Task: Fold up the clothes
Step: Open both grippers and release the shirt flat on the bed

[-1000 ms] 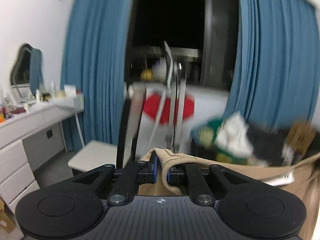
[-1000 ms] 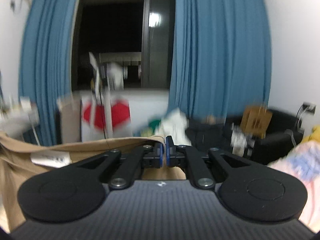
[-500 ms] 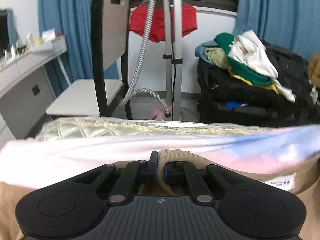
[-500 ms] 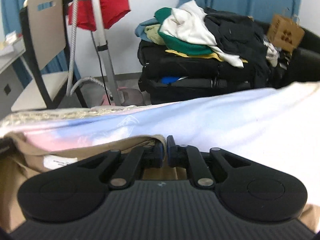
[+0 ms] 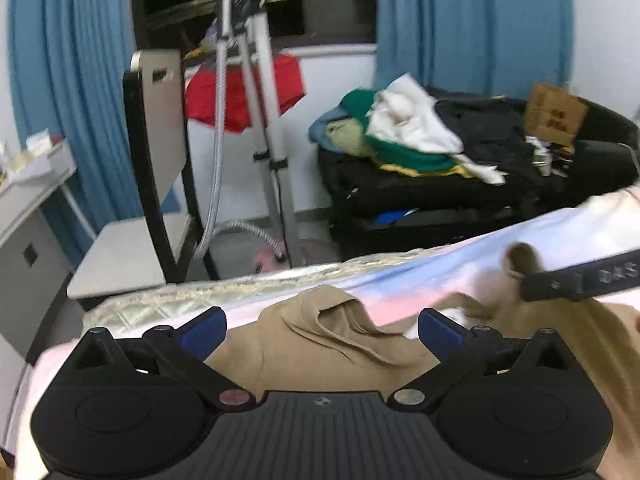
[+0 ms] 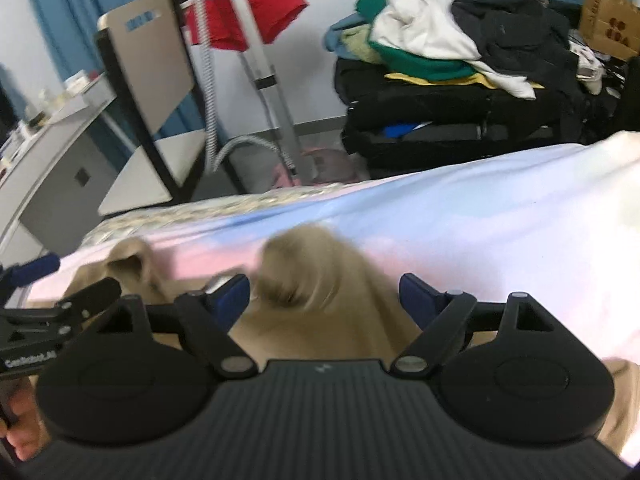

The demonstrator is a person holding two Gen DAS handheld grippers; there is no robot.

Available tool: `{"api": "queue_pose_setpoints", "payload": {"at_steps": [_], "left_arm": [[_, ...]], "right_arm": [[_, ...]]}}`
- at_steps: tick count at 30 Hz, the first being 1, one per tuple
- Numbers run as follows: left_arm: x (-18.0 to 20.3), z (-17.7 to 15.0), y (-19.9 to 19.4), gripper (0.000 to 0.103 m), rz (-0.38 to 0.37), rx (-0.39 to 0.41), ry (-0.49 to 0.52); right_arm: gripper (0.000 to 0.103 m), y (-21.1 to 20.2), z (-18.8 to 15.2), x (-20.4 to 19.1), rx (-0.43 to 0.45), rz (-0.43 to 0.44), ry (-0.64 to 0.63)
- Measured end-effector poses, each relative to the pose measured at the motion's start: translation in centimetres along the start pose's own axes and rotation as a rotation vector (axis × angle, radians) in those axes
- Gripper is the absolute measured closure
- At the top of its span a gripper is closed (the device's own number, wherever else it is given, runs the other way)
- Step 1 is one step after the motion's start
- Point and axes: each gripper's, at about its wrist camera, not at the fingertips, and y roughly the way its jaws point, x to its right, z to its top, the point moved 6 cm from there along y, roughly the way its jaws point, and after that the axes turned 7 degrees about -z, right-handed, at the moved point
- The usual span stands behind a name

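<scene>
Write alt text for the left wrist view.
The open left tool hovers over a crumpled tan cotton garment lying on a pastel pink-and-blue sheet. Behind stand a grey chair and a pile of mixed clothes.

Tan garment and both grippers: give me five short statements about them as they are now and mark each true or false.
1. The left gripper is shut on the tan garment. False: its jaws stand wide open, with the cloth lying loose between them.
2. The right gripper is open. True.
3. The tan garment lies on a pink and blue sheet. True.
4. The chair holds a pile of clothes. False: its seat is bare; the clothes pile sits on dark luggage.
5. A red garment hangs near the metal pole behind the chair. True.
</scene>
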Motion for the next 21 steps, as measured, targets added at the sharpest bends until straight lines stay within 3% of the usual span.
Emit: {"api": "queue_pose_setpoints", "payload": {"at_steps": [3,6,9,11,13,17,19,21], "left_arm": [[-0.2,-0.8,-3.6,0.001,-0.036,0.024,-0.008],[-1.2,-2.0,-7.3,0.001,-0.074,0.049,-0.052],[-5.7,-4.6,-10.4,0.002,-0.107,0.072,-0.26],[-9.2,-6.8,-11.8,0.004,-0.098,0.091,-0.43],[-12.7,-9.4,-12.3,0.014,-0.089,0.084,-0.622],[-17.0,-13.5,-12.2,0.03,-0.105,0.076,-0.928],[-17.6,-14.3,-11.6,0.036,-0.103,0.082,-0.976],[-17.7,-14.7,-10.8,0.039,-0.076,0.079,-0.977]], "right_arm": [[0.02,-2.7,-0.2,-0.1,0.065,-0.015,0.019],[0.02,-6.8,-3.4,-0.2,0.118,0.035,0.07],[0.02,-11.1,-6.7,-0.3,0.168,0.089,0.122],[0.02,-14.8,-10.7,-0.2,0.205,0.107,0.18],[0.02,-18.3,-15.3,0.2,0.223,0.139,0.257],[0.04,-23.1,-23.2,1.5,0.214,0.164,0.391],[0.054,-24.0,-25.6,1.9,0.197,0.14,0.4],[0.058,-24.1,-26.7,2.1,0.193,0.103,0.368]]}}
